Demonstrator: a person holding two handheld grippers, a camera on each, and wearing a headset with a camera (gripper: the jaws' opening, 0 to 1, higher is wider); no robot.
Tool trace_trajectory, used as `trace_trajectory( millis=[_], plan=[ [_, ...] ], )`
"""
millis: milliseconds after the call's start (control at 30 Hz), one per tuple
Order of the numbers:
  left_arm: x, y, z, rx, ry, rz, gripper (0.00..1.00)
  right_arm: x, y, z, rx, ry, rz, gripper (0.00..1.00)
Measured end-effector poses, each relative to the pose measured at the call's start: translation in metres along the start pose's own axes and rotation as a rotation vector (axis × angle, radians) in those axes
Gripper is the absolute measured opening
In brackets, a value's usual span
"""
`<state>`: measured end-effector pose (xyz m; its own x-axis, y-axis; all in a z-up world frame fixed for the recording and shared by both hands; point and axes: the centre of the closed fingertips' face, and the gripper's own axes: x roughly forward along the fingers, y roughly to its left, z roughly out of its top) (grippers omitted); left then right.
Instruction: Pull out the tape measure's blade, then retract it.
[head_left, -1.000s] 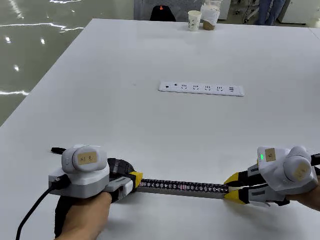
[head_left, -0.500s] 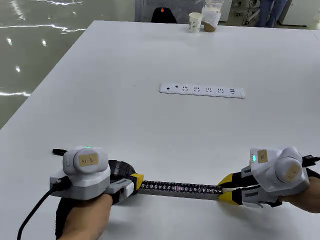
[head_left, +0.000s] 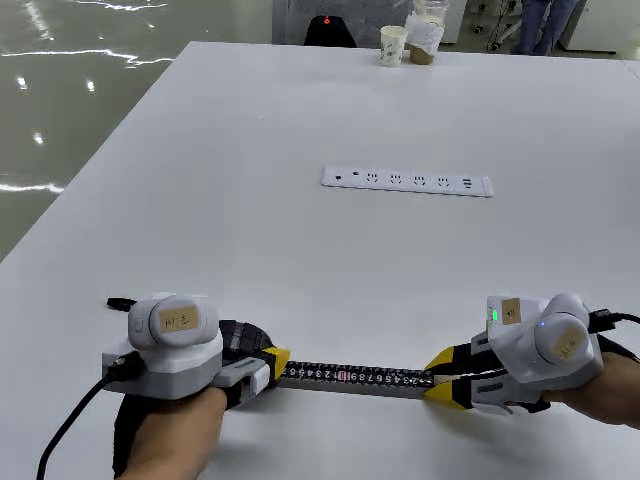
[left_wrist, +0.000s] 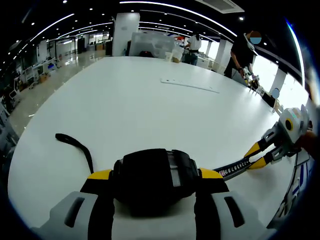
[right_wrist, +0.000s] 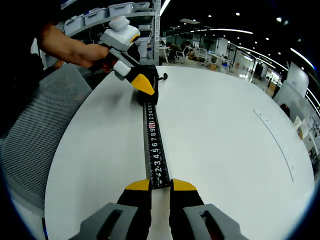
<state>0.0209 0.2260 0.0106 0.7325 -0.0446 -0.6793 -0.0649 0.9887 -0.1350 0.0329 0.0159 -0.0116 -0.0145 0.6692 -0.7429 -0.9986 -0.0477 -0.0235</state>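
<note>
The black tape measure (head_left: 243, 341) sits near the table's front edge with my left gripper (head_left: 268, 362) shut on its case. In the left gripper view the case (left_wrist: 155, 175) sits between the yellow-tipped jaws of my left gripper (left_wrist: 156, 176), and a black wrist strap (left_wrist: 75, 145) trails off it. The dark numbered blade (head_left: 355, 376) lies flat on the table and runs right to my right gripper (head_left: 438, 376), which is shut on its end. In the right gripper view the blade (right_wrist: 155, 150) leads from my right gripper (right_wrist: 160, 186) to the case (right_wrist: 152, 85).
A white power strip (head_left: 406, 181) lies mid-table. A paper cup (head_left: 394, 44) and a bagged cup (head_left: 425, 35) stand at the far edge. The white table (head_left: 300, 240) is open between them. A grey mesh chair (right_wrist: 35, 145) is beside the table's front edge.
My right gripper has moved left toward the tape measure with the blade's end, so less blade shows. The left gripper has held its place.
</note>
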Motion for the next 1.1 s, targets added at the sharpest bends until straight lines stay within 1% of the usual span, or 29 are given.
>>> trace_trajectory(
  millis=[467,1100],
  plan=[
    [0.000,0.000,0.000,-0.003,0.003,-0.004,0.60,0.010,0.002,0.012,-0.003,-0.015,0.008,0.09],
    [0.000,0.000,0.000,-0.008,0.006,-0.006,0.60,0.022,0.002,0.024,-0.003,-0.027,0.014,0.09]
  ],
)
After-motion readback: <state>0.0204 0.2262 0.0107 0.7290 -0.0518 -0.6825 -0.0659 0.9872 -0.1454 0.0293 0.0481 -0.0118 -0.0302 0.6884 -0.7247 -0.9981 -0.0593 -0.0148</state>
